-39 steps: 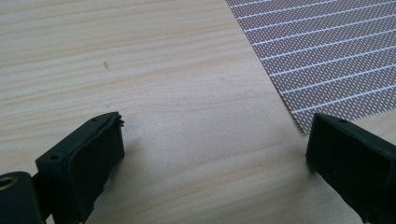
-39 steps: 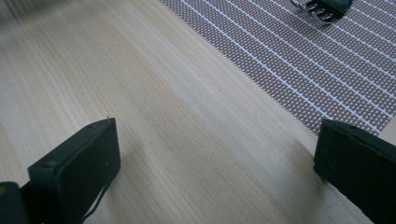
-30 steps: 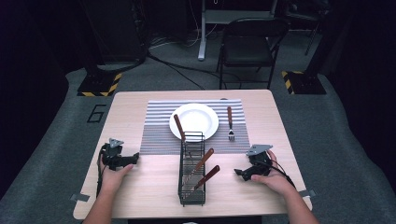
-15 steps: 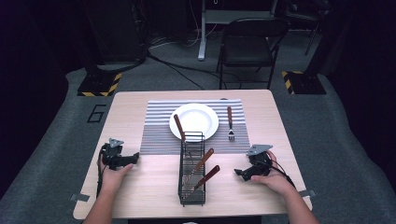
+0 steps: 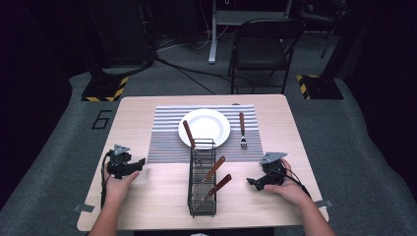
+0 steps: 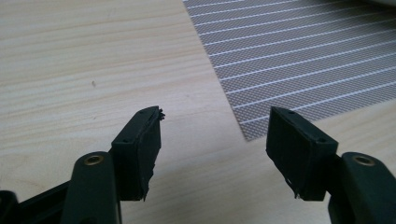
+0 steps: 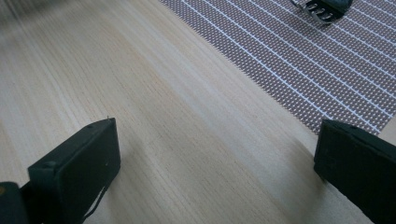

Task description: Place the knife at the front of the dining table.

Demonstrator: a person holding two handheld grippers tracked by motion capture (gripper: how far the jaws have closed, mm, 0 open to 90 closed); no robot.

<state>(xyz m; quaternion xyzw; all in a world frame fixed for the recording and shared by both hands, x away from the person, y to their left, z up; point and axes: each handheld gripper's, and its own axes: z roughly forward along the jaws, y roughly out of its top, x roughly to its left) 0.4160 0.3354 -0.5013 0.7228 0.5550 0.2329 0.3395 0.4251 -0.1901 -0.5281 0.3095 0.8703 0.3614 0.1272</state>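
One plate (image 5: 204,127), one fork (image 5: 242,130), one wire caddy (image 5: 202,178), three wooden-handled utensils (image 5: 189,134), one placemat (image 5: 167,132).

Desk (image 5: 147,113) evenly lit from above, room behind it nearly black. High view soft and low-res, no glare; white plate (image 5: 204,127) close to blown out. Short soft shadows under the wire rack (image 5: 201,179). Both gripper views sharp on wood grain and placemat (image 6: 303,56) weave; fork tines (image 7: 322,8) at the top edge blurred.
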